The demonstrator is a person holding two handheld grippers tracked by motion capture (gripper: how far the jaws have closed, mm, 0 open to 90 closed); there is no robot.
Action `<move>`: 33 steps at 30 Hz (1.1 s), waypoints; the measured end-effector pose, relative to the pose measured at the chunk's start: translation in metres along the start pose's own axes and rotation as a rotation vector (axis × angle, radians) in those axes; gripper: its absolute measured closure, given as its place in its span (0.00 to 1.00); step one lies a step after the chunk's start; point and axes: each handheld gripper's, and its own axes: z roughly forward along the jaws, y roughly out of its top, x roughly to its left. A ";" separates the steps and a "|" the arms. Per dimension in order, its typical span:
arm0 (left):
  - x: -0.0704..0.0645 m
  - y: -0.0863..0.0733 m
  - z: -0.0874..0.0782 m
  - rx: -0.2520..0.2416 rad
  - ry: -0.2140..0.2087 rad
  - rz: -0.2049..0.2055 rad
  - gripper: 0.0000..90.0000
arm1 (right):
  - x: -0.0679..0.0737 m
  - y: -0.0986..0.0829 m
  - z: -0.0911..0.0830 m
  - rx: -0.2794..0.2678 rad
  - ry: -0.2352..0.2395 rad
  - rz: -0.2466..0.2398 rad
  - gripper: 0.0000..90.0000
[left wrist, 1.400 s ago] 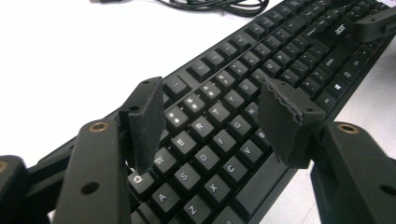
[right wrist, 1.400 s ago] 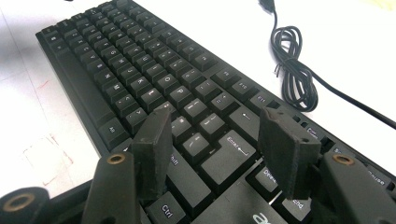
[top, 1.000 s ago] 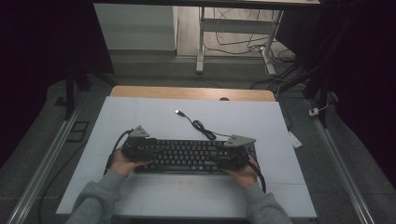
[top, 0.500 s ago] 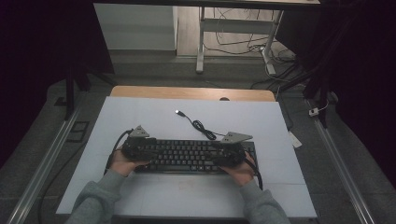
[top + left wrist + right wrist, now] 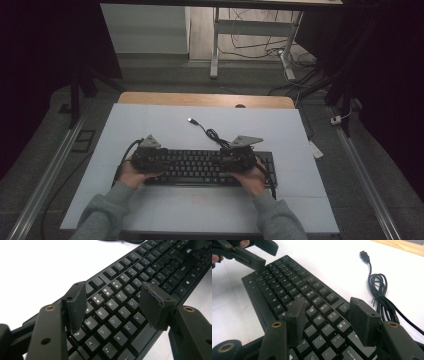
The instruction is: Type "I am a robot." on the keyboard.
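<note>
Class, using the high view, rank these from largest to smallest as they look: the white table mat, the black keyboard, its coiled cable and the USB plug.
1. White table mat
2. Black keyboard
3. Coiled cable
4. USB plug, the smallest by far.

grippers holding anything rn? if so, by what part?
Nothing held. The left gripper and right gripper are both open, jaws spread above the keyboard's keys, one over each end; neither clamps it.
</note>
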 end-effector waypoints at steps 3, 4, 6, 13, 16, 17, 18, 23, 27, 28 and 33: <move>0.000 0.000 0.000 0.000 0.000 0.001 0.43 | 0.001 0.002 0.005 0.012 0.004 0.000 0.54; 0.000 0.000 0.000 0.001 0.000 0.001 0.43 | 0.002 0.002 0.006 0.011 0.004 0.000 0.54; 0.000 0.000 0.001 0.002 0.001 0.001 0.43 | 0.002 0.003 0.009 0.018 0.010 -0.001 0.56; 0.000 0.000 0.001 0.005 0.004 0.006 0.43 | 0.007 0.009 0.027 0.056 0.058 -0.018 0.84; 0.000 0.000 0.001 0.007 0.004 0.005 0.43 | 0.009 0.009 0.035 0.086 0.069 -0.024 0.97; -0.001 0.000 0.001 0.007 0.004 0.006 0.43 | 0.010 0.009 0.038 0.095 0.073 -0.026 1.00; -0.001 0.000 0.001 0.009 0.003 0.008 0.43 | 0.010 0.009 0.040 0.102 0.072 -0.028 1.00; 0.000 0.000 0.001 0.007 0.003 0.010 0.43 | 0.011 0.006 0.051 0.139 0.053 -0.036 1.00; -0.001 0.000 0.002 0.008 0.006 0.010 0.43 | 0.011 0.004 0.055 0.153 0.054 -0.044 1.00; -0.001 0.000 0.002 0.009 0.007 0.011 0.42 | 0.011 0.004 0.055 0.150 0.053 -0.048 1.00; -0.001 -0.001 0.003 0.014 0.009 0.018 0.42 | 0.012 0.003 0.056 0.149 0.056 -0.053 1.00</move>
